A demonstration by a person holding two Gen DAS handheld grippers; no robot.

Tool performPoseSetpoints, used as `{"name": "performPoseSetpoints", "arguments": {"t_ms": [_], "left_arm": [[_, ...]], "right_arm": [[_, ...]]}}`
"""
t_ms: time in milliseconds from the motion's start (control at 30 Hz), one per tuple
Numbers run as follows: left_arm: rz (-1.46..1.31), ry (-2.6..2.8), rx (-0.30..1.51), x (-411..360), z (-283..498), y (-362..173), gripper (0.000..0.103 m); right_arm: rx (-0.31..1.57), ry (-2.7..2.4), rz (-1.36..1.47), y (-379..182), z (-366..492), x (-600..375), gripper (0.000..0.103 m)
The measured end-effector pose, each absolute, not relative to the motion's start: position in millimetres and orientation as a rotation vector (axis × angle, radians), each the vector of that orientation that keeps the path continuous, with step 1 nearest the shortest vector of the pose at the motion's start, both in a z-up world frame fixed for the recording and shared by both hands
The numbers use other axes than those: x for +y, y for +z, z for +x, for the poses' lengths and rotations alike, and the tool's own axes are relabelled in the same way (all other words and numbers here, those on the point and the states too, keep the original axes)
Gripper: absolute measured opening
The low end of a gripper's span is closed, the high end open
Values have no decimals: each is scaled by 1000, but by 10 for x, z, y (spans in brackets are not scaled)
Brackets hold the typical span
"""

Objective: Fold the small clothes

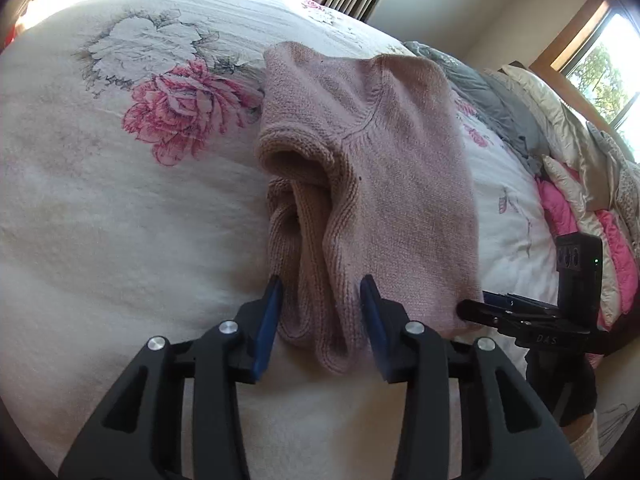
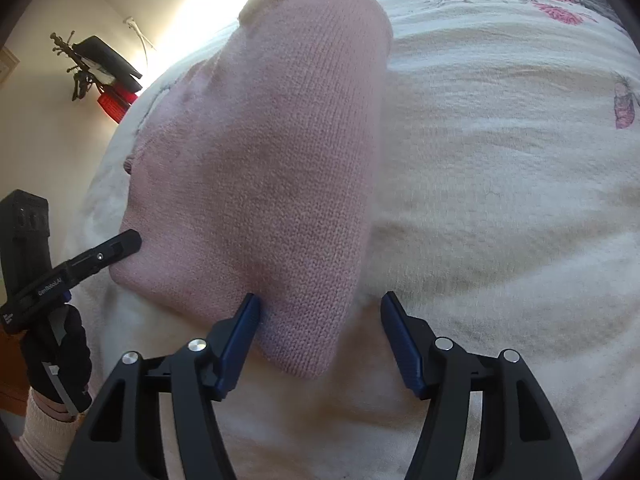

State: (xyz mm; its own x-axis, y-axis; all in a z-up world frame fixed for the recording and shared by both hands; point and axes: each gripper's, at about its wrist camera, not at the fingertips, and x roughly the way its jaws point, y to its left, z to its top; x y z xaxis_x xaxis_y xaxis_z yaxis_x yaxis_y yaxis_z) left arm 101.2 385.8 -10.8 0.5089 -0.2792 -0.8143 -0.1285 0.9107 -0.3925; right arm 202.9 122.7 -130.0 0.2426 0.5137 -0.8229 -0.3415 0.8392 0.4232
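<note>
**Pink knit folded on the bed, both grippers open at its near edge**

Pink knit sweater [image 1: 384, 184] lying folded into a long strip on a white floral bedspread [image 1: 120, 240], running from near to far. Rolled neckline and a bunched sleeve stacked along the strip's left side in the left wrist view; right side smooth and flat.

Left gripper [image 1: 320, 308] at the near left corner, jaws spread, blue pads [image 1: 268, 320] straddling the hanging ribbed fold without pressing it. Knit edge drooping between the pads, nearly touching each.

Right gripper [image 2: 320, 320] at the near right corner, jaws spread wide. Left pad [image 2: 240, 340] touching the sweater's near edge; right pad [image 2: 400, 344] off the cloth, over bare bedspread. Rounded near corner of the knit sitting between the two pads, closer to the left one.

Each gripper visible from the other's camera, tips touching or just beside the sweater's near edge. Dark-gloved hand [image 2: 60, 352] on the left gripper's handle, pale sleeve below.

Open bedspread wide to the left of the strip and wide to the right, both bare. Far right: grey blanket [image 1: 492, 96] and pink and cream bedding [image 1: 576, 200] piled along the bed's edge, well apart from the sweater. Window [image 1: 608, 64] beyond. Wall and a dark stand [image 2: 96, 68] beyond the bed's left edge.
</note>
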Motion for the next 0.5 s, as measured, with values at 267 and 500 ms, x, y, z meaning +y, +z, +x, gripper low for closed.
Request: {"name": "performPoseSetpoints", "arguments": {"t_ms": [267, 500], "left_arm": [[-636, -98, 1004, 4415, 1495, -82, 65], [-771, -267, 1078, 4451, 2026, -459, 66]], "right_arm": [[1144, 667, 254, -1080, 2428, 1023, 75], [1178, 745, 364, -1233, 2798, 1022, 81]]}}
